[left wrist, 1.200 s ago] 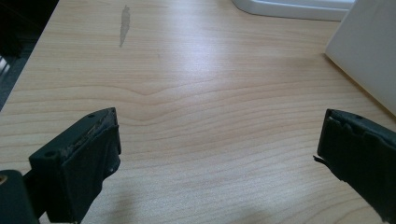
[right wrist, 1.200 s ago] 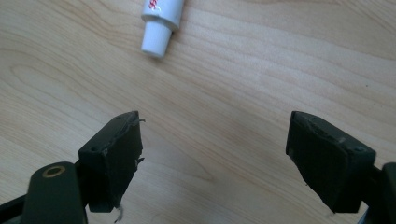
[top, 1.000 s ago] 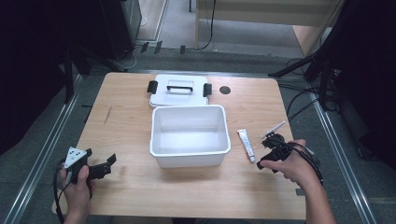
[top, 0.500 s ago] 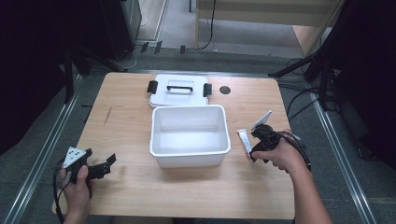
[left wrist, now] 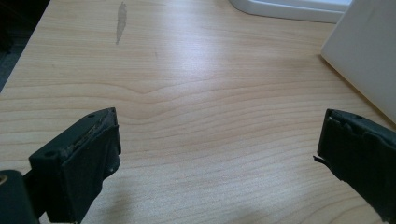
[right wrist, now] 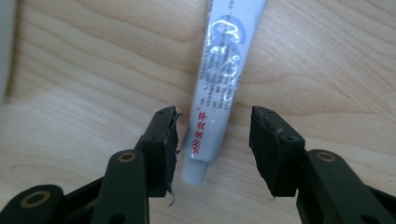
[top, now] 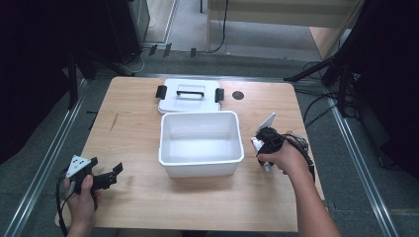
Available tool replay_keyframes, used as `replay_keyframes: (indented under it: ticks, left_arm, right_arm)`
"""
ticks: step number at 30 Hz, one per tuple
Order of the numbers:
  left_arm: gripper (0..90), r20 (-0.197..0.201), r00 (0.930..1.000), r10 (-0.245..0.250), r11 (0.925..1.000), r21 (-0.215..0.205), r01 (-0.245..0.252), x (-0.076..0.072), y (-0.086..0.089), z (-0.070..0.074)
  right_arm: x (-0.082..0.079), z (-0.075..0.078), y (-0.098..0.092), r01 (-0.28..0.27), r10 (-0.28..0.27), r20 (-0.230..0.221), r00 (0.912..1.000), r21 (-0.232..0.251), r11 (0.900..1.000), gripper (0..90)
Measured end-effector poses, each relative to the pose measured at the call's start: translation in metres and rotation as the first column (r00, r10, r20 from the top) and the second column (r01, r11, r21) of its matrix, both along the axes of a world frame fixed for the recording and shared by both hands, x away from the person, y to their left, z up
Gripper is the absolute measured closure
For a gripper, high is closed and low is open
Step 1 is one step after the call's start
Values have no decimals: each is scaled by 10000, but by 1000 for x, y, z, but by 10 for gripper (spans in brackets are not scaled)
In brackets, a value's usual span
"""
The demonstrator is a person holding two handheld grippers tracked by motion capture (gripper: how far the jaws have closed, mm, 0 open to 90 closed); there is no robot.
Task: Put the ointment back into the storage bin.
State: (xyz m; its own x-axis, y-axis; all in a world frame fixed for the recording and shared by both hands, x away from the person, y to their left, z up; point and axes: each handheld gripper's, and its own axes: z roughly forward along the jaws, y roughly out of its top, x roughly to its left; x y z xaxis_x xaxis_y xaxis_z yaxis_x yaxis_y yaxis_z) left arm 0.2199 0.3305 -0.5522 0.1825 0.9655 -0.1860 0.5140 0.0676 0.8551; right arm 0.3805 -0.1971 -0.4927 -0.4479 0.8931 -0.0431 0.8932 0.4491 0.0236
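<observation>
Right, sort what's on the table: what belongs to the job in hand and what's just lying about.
In the job:
- white tube, flat on the wood between the closing jaws of the right gripper, not yet pinched
- empty white bin beside it, probably where it goes

Lying about:
- bin lid behind the bin
- left gripper, open over bare table

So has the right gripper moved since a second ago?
Yes. In the high view the right gripper has come in toward the white bin, over the tube. Its jaws have just been closing, with the tube's cap end between them.
</observation>
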Motion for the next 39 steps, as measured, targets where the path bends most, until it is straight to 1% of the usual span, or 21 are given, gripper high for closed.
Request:
replay_keyframes:
  ticks: [1, 2, 5, 6, 9, 11, 13, 16, 20, 24, 26, 28, 31, 32, 36, 39]
  left_arm:
    - [1, -2, 10000, -3, 10000, -20, 3, 0, 0, 0]
    - [1, -2, 10000, -15, 10000, -24, 15, 0, 0, 0]
    - [1, -14, 10000, -9, 10000, -32, 9, 0, 0, 0]
    - [1, -3, 10000, -12, 10000, -29, 12, 0, 0, 0]
    - [1, -1, 10000, -15, 10000, -29, 15, 0, 0, 0]
    - [1, 1, 10000, -20, 10000, -33, 21, 0, 0, 0]
    - [1, -5, 10000, -35, 10000, -25, 35, 0, 0, 0]
    - [1, -7, 10000, -29, 10000, -33, 29, 0, 0, 0]
    - [1, -24, 9999, -128, 9999, -35, 128, 0, -1, 0]
    - [1, -28, 9999, -128, 9999, 1, 128, 1, -1, 0]
    - [1, -23, 9999, -121, 9999, -49, 120, 1, -1, 0]
    - [1, -24, 9999, -115, 9999, -79, 114, 1, 0, 0]
    - [1, -37, 9999, -105, 9999, -40, 105, 1, 0, 0]
    - [1, -44, 9999, -105, 9999, -29, 105, 1, -1, 0]
    - [1, -18, 10000, -91, 9999, -60, 91, 1, -1, 0]
    - [1, -25, 10000, -89, 9999, -68, 89, 1, 0, 0]
  right_arm:
    - [3, -3, 2, 92, -93, -53, 9999, -171, 9998, 567]
    - [4, -4, 2, 90, -90, -2, 10000, -162, 9998, 578]
    - [7, -5, 5, 419, -418, -106, 9991, 94, 9991, 615]
    - [7, -5, 5, 380, -379, -71, 9993, 132, 9992, 619]
    - [9, -6, 7, 461, -461, -31, 9989, 85, 9989, 642]
    - [10, -6, 8, 687, -686, -50, 9976, 64, 9976, 664]
    - [11, -6, 8, 708, -708, -124, 9974, 11, 9975, 676]
    - [11, -8, 9, 598, -600, -210, 9980, -93, 9982, 689]
    - [11, -10, 11, 563, -566, -305, 9979, -86, 9984, 716]
    - [12, -10, 12, 579, -581, -239, 9980, -88, 9983, 722]
    - [12, -10, 12, 634, -635, -265, 9976, -30, 9980, 726]
    - [12, -8, 11, 666, -663, -304, 9973, 73, 9978, 727]
    - [13, -4, 9, 915, -907, -295, 9954, 273, 9954, 727]
    - [12, -2, 8, 864, -854, -287, 9959, 346, 9957, 727]
    - [12, 10, 7, 930, -916, -285, 9954, 540, 9942, 727]
    - [13, 22, 6, 1130, -1121, -166, 9936, 708, 9911, 727]
